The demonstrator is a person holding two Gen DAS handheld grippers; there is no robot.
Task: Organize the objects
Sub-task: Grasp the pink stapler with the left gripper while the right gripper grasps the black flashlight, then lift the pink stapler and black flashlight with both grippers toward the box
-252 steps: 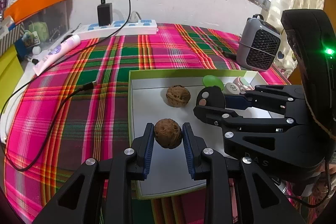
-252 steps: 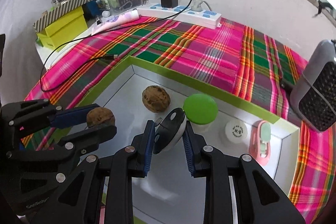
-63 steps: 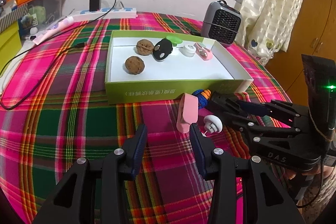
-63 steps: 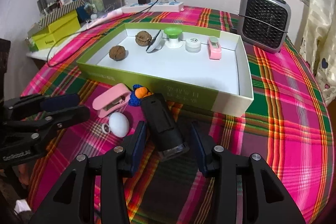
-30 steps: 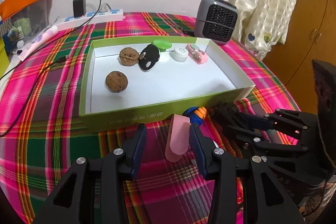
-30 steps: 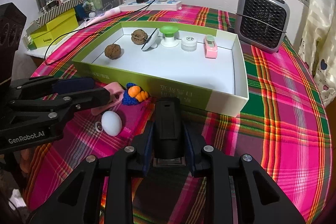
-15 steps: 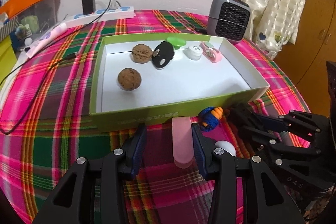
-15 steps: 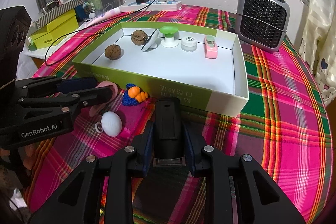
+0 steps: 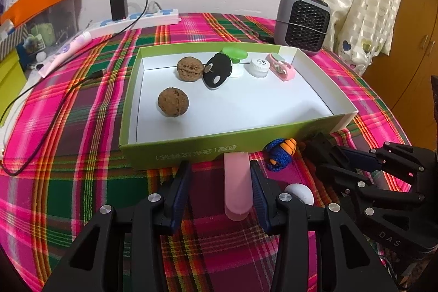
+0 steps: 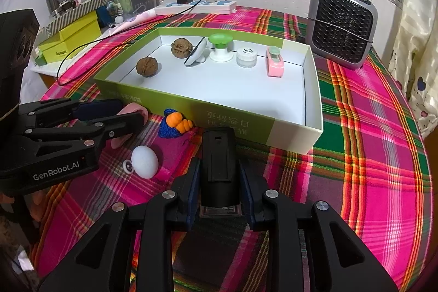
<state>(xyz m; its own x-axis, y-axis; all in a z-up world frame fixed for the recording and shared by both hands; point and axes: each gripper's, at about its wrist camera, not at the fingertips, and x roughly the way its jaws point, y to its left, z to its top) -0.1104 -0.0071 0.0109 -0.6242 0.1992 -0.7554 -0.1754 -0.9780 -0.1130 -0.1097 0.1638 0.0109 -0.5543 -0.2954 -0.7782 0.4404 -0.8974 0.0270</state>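
On the plaid cloth in front of the green box [image 9: 191, 152] lies a pink oblong case [image 9: 236, 182]. My left gripper [image 9: 219, 179] straddles it with its jaws closing; the right pad touches it and a gap remains on the left. My right gripper [image 10: 219, 168] is shut on a black device [image 10: 219, 152] just before the box wall [image 10: 232, 119]. A blue-and-orange knit toy [image 10: 175, 123] and a white egg [image 10: 145, 162] lie between the grippers. Two walnuts [image 9: 173, 102], a black disc, a green knob, a white jar and a pink clip sit in the box.
A grey fan heater [image 9: 303, 23] stands behind the box at the right. A power strip [image 9: 142, 18] with a charger lies by the back wall, and its black cable [image 9: 54, 106] trails over the cloth at the left. Yellow boxes [image 10: 71, 37] stand beyond the table's left edge.
The left jaws have narrowed around the pink case, which now lies straight between them. The right gripper keeps still with the black device in it.
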